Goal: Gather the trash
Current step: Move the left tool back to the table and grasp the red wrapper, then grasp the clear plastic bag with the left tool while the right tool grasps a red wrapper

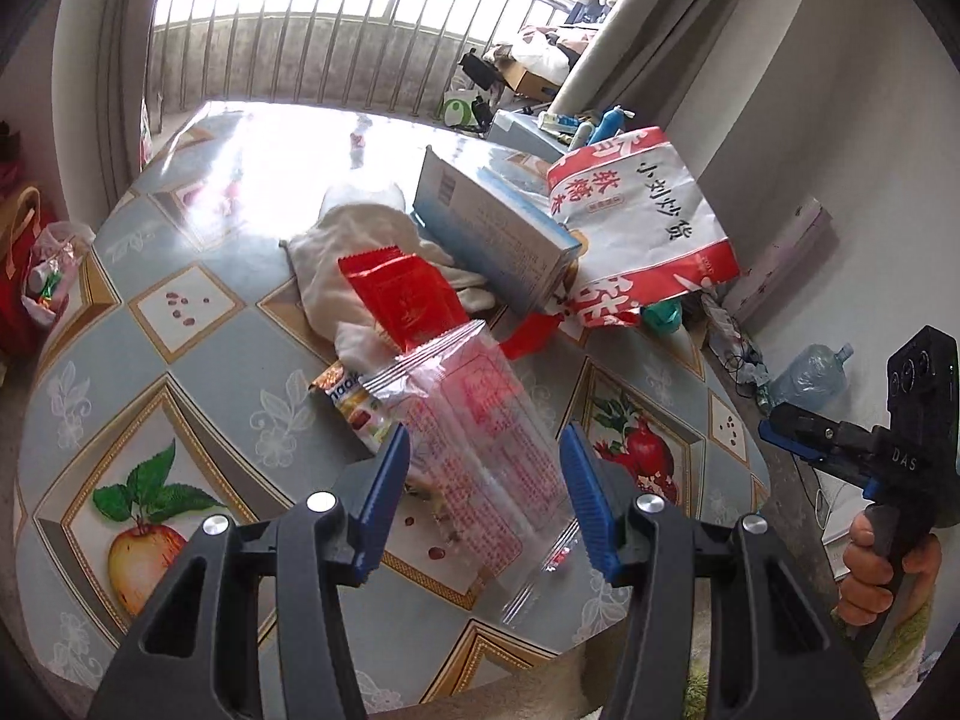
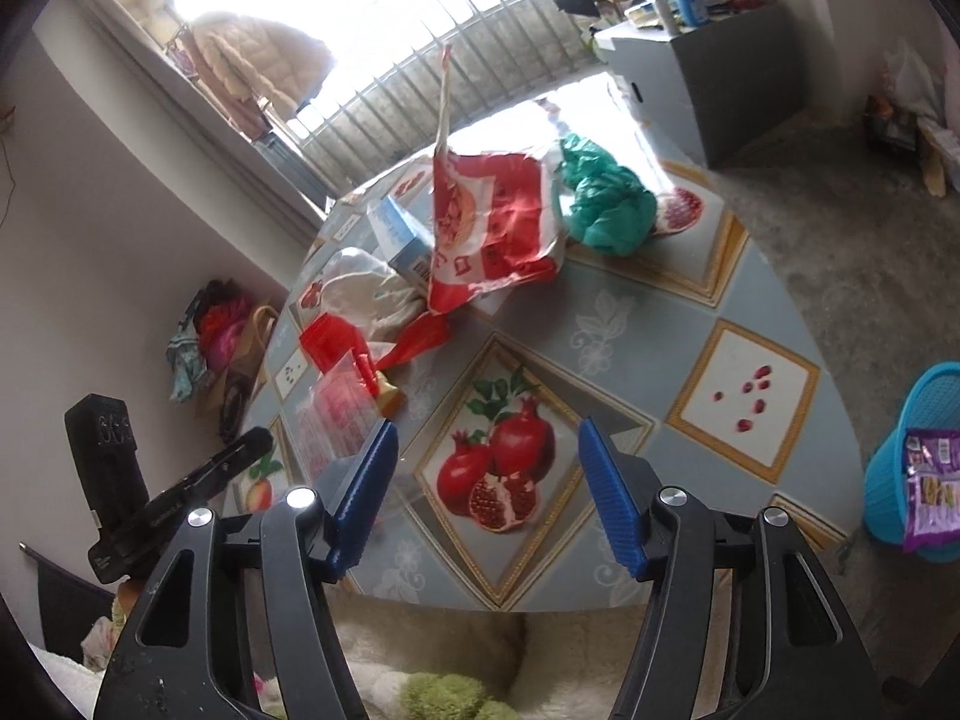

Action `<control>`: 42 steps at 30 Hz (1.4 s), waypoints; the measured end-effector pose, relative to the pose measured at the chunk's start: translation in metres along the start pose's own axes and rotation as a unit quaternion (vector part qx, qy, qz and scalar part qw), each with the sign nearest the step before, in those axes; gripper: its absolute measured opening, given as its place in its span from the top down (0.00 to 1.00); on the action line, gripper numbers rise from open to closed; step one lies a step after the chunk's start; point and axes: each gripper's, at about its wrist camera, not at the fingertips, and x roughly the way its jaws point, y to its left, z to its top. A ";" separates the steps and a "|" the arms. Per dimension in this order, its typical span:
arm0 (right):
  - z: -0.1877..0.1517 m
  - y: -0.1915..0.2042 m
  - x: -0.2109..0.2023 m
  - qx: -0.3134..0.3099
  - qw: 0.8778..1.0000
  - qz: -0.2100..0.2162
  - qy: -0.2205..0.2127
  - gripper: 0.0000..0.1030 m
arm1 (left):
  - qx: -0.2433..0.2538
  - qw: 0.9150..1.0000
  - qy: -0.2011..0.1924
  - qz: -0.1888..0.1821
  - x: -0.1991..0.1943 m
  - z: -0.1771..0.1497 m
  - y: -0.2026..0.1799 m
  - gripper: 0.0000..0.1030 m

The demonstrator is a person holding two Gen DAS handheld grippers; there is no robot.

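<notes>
- Left gripper [image 1: 485, 501]: jaws spread wide, blue pads on either side of a clear printed wrapper [image 1: 474, 438]. Cannot tell whether the pads touch it; no pinch visible.
- Clear printed wrapper lies on the near part of the table [image 1: 210, 276], red text on it, its far end overlapping a red foil packet [image 1: 408, 294].
- Red foil packet rests on a white cloth [image 1: 348, 240], mid-table.
- Small colourful snack wrapper [image 1: 354, 402] just left of the clear one, partly tucked under it.
- Far right of the pile: blue-and-white box [image 1: 486, 228], lying tilted, with a red-and-white paper bag [image 1: 642, 222] leaning against its right side.
- Green plastic bag [image 2: 606, 204] sits crumpled on the far side of the table, just right of the paper bag.
- Right gripper [image 2: 486, 498]: jaws wide open, nothing between them, hovering over the near table edge above the pomegranate print.
- In the left wrist view the right gripper shows at the right edge, off the table, held in the person's hand [image 1: 882, 564].
- Blue basket [image 2: 918, 462] stands on the floor to the right of the table; a purple snack packet [image 2: 936, 486] sits in it, sticking out over the rim.
</notes>
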 end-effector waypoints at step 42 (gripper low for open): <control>0.050 0.112 0.149 -0.100 0.992 0.046 0.062 0.57 | -0.046 0.997 -0.036 0.059 0.009 0.005 0.073 1.00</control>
